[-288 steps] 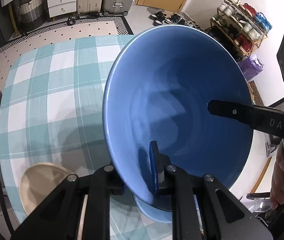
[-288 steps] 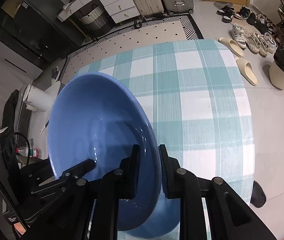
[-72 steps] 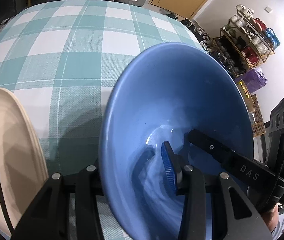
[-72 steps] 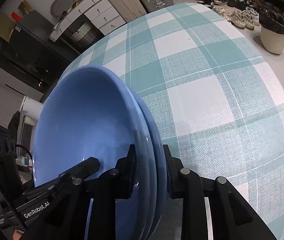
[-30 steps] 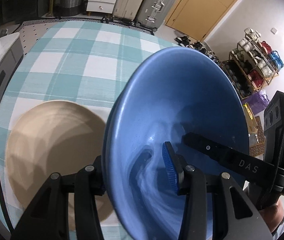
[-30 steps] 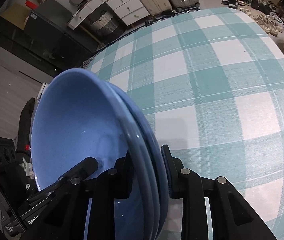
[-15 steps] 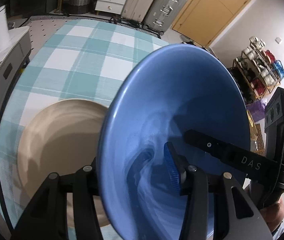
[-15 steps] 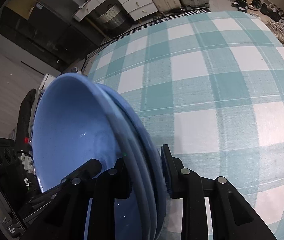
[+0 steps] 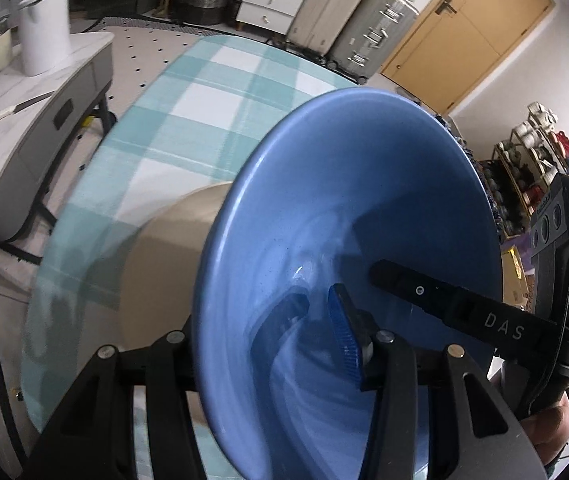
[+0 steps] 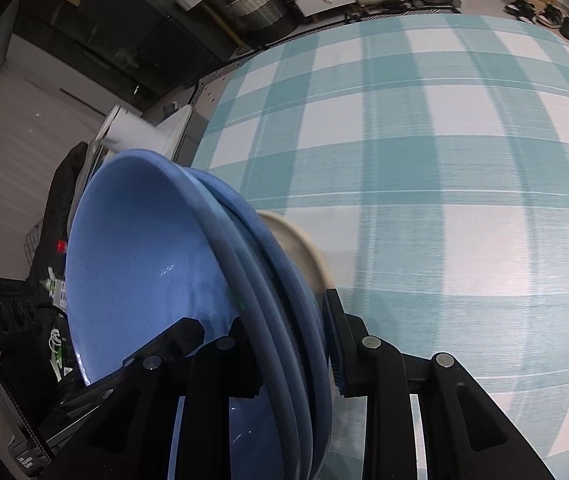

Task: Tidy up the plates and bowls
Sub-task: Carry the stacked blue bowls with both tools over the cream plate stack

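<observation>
Two grippers are clamped on the same stack of blue bowls [image 10: 144, 280], which is held tilted above the teal-checked tablecloth [image 10: 444, 160]. In the left wrist view, the rim of the stack [image 9: 348, 240] is pinched by the left gripper [image 9: 272, 344], one finger being set inside the top bowl and the other behind the outer wall. In the right wrist view, three nested rims are seen between the fingers of the right gripper [image 10: 288, 344], one finger lying inside and one outside. A beige plate [image 9: 164, 256] is seen on the cloth behind and beneath the stack; whether it is touched cannot be told.
</observation>
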Action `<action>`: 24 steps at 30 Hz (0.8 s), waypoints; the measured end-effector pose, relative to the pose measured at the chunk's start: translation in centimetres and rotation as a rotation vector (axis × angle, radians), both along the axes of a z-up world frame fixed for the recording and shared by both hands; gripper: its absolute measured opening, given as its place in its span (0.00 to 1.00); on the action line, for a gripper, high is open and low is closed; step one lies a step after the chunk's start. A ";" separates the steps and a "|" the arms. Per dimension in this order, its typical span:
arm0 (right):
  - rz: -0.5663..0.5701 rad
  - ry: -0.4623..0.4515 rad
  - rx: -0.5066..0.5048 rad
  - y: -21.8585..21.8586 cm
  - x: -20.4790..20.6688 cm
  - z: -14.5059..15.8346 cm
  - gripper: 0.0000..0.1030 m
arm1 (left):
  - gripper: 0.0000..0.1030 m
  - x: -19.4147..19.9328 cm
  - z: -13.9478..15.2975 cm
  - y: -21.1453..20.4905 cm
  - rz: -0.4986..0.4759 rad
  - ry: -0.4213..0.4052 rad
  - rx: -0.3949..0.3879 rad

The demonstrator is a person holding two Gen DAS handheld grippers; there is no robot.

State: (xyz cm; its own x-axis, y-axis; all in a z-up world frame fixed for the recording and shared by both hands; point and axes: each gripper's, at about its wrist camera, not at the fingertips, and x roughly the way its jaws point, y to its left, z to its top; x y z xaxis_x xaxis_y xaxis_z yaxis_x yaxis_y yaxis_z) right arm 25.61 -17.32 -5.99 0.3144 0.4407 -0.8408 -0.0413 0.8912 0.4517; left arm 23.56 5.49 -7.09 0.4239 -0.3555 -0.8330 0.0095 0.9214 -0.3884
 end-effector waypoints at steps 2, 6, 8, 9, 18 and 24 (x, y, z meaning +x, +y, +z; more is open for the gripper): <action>0.013 0.005 0.000 0.9 0.0 -0.3 0.24 | 0.46 -0.2 -0.3 0.7 0.010 0.005 0.001; 0.024 0.022 -0.002 2.1 -0.1 -1.1 0.24 | 0.46 -0.5 -1.3 1.6 0.020 0.024 0.003; 0.028 0.028 -0.005 2.5 0.0 -1.5 0.24 | 0.46 -0.7 -1.5 1.9 0.023 0.029 -0.001; 0.029 0.031 -0.007 2.7 0.0 -1.6 0.24 | 0.46 -0.7 -1.7 2.0 0.025 0.031 0.000; 0.044 0.053 -0.030 4.1 0.2 -2.7 0.25 | 0.47 -0.8 -2.6 2.7 0.029 0.047 -0.008; 0.049 0.069 -0.046 5.0 0.4 -3.3 0.25 | 0.47 -0.7 -3.0 3.0 0.023 0.063 -0.006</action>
